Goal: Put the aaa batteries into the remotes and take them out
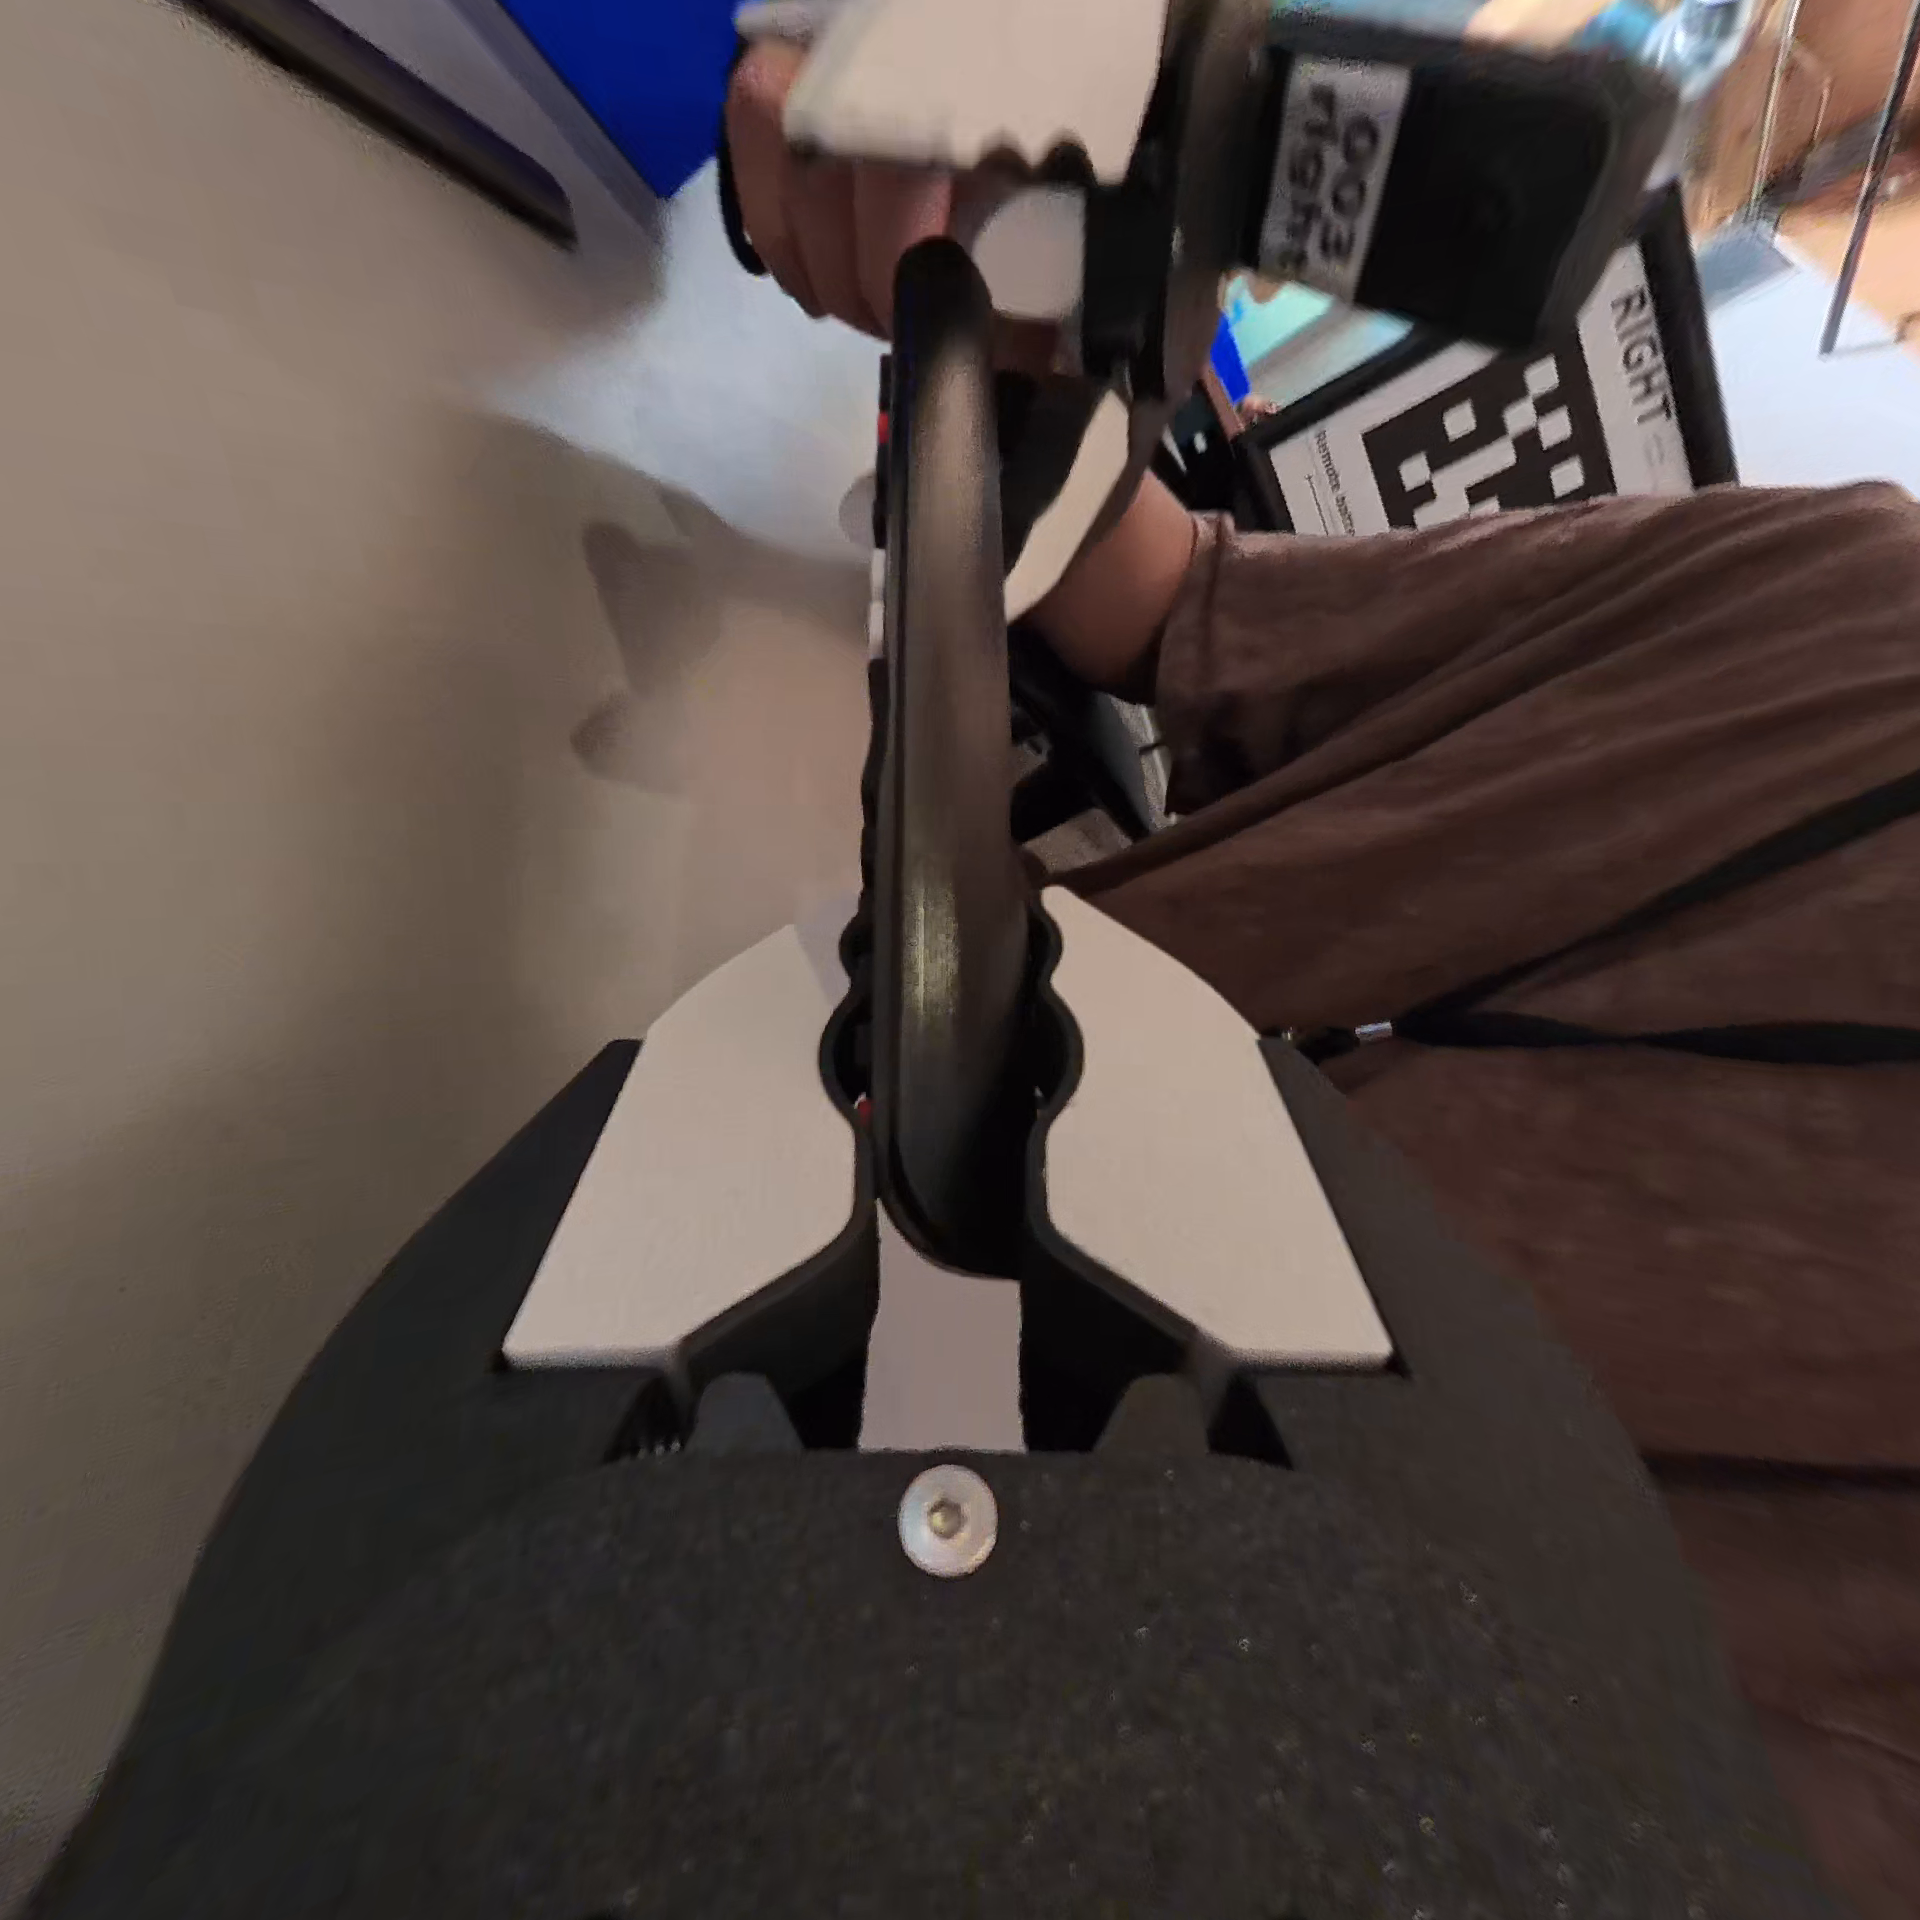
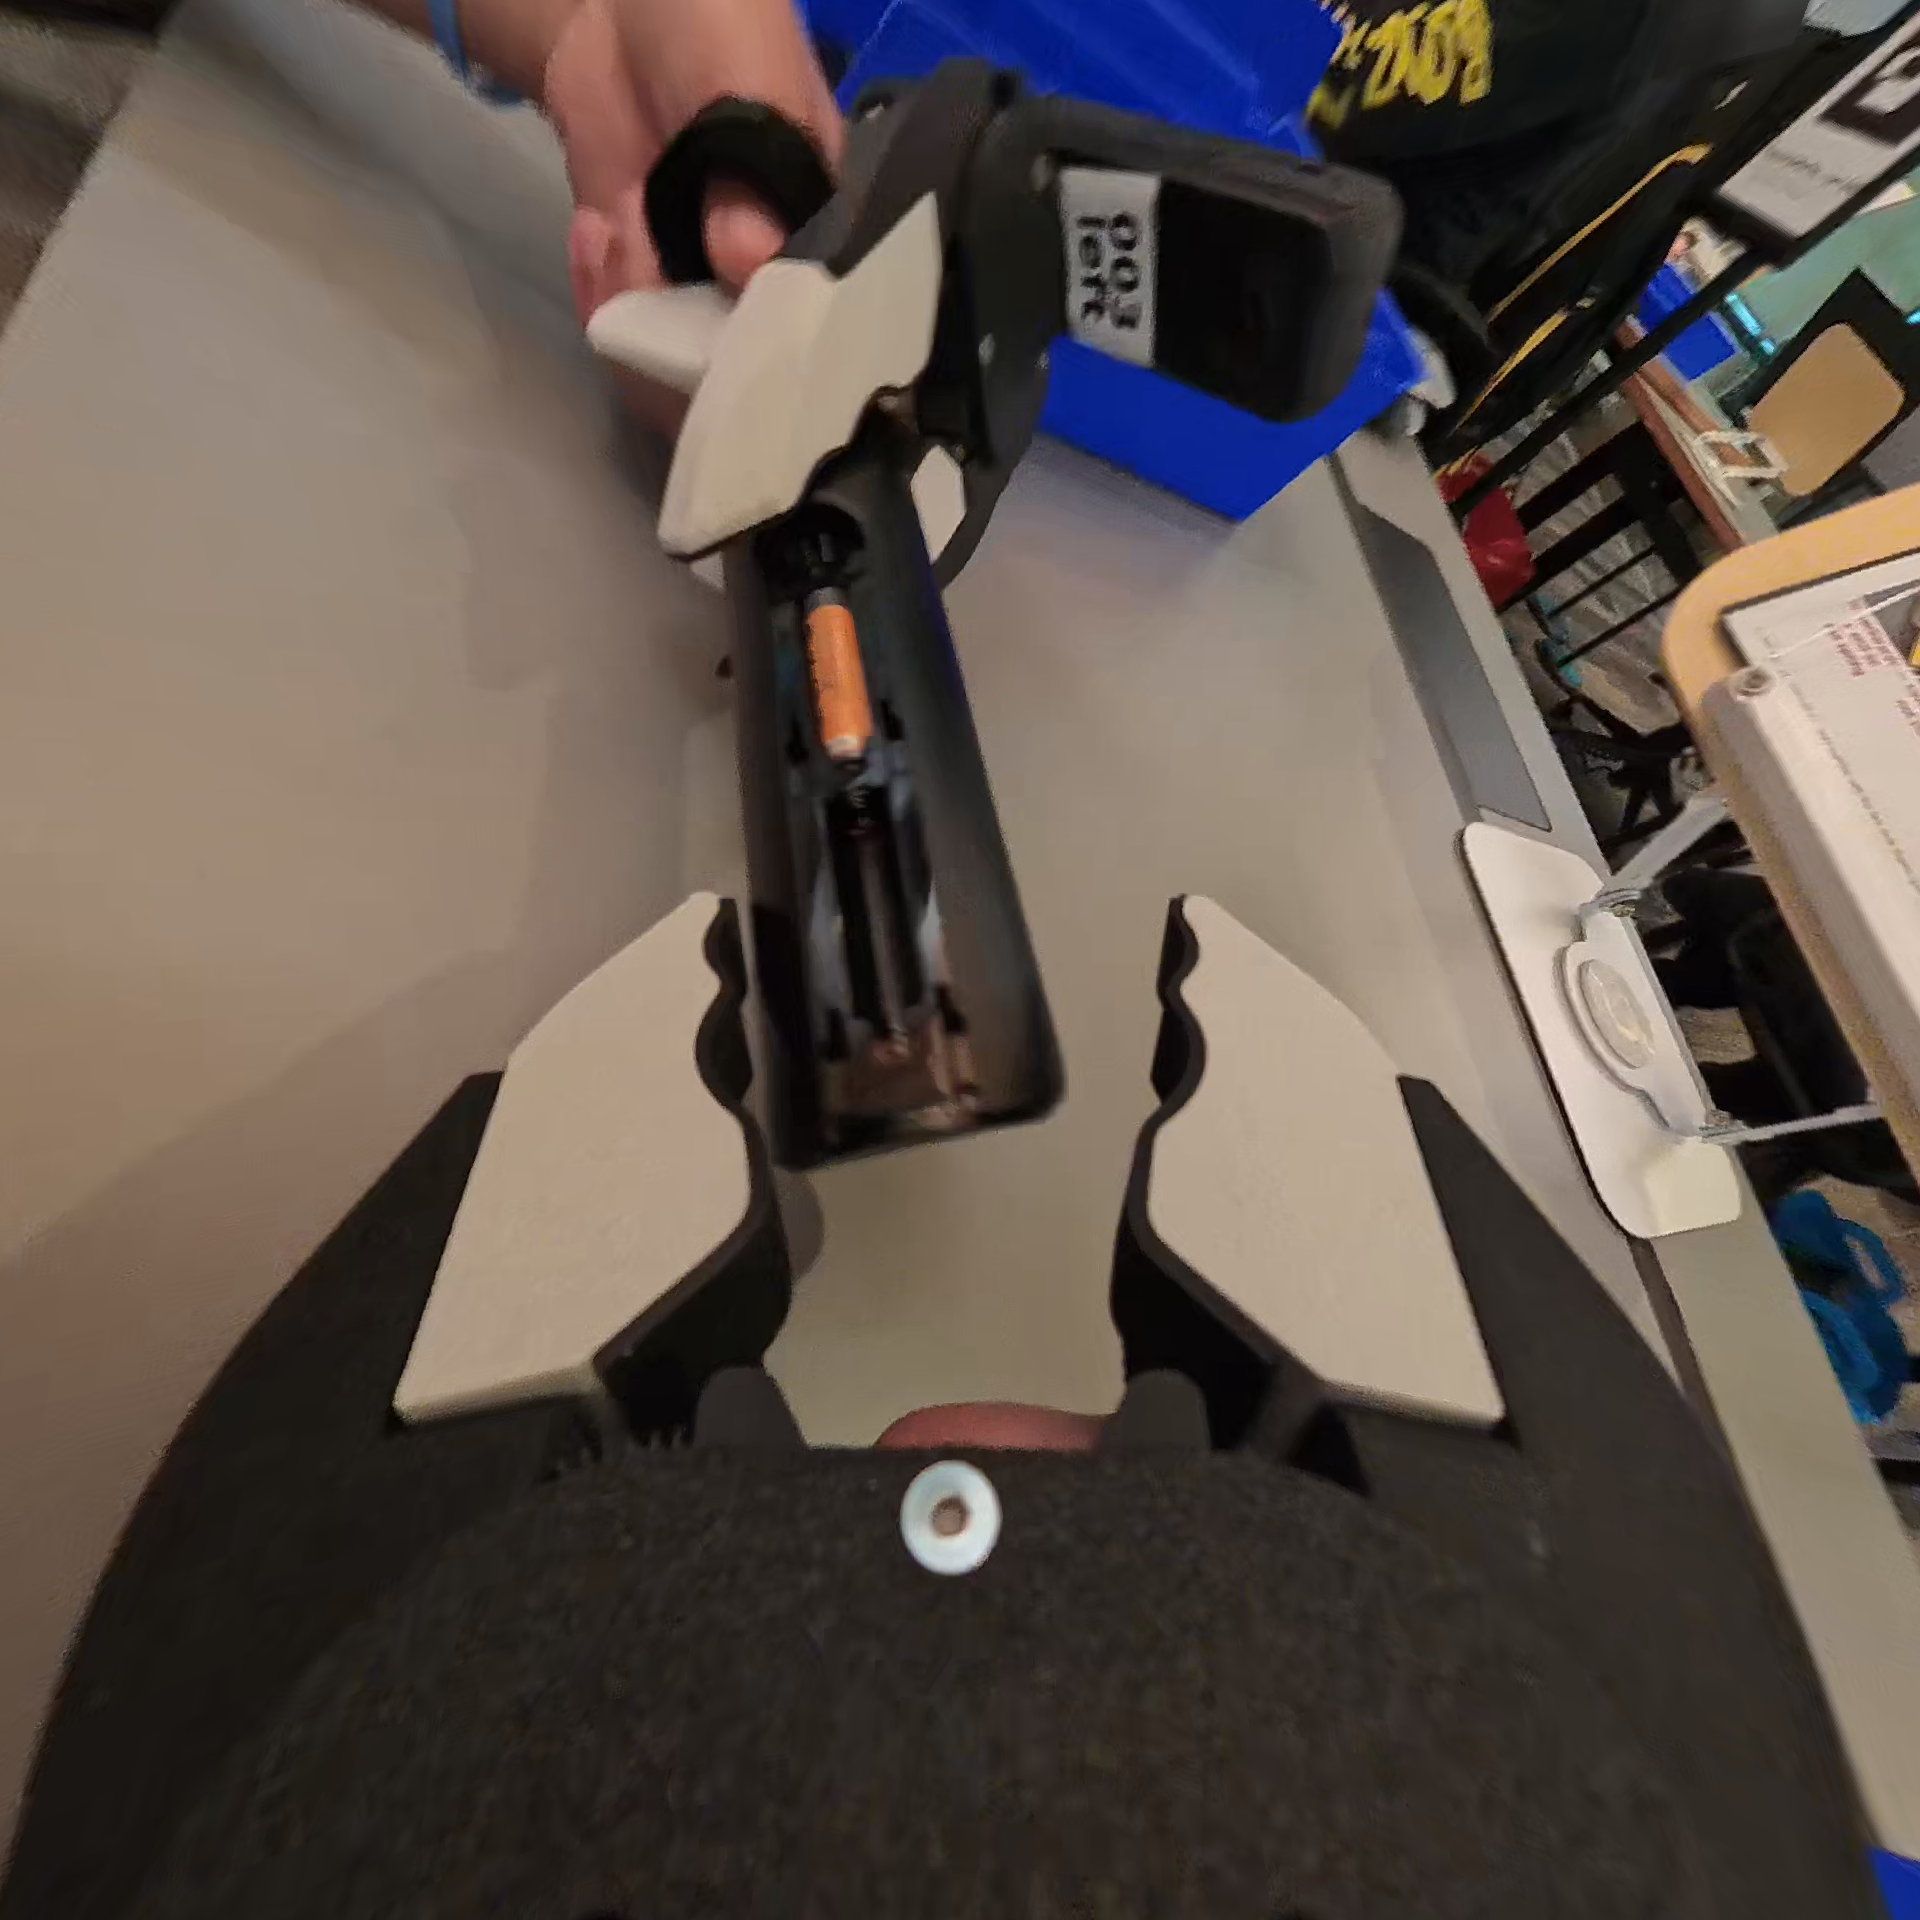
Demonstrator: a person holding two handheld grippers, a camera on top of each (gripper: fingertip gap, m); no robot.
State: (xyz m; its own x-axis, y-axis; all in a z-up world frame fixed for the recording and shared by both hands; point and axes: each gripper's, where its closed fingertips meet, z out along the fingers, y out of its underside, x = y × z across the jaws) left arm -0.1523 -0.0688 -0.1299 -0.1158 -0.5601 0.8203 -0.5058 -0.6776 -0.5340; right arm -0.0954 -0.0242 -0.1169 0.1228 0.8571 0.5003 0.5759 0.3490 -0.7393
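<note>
The left gripper [image 1: 951,1049] has its jaws clenched on one end of the black remote [image 2: 883,831], holding it up above the grey worktop [image 2: 1195,727]. The remote's battery bay lies uncovered, with one orange battery [image 2: 834,675] seated in its far half. The right gripper [image 2: 951,997] hangs with jaws released, straddling the remote's near end without gripping it.

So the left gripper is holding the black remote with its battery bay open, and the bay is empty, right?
Not quite. The left gripper does hold the black remote with its bay open, but the bay is not empty: the right wrist view shows an orange battery seated in its far end.
</note>
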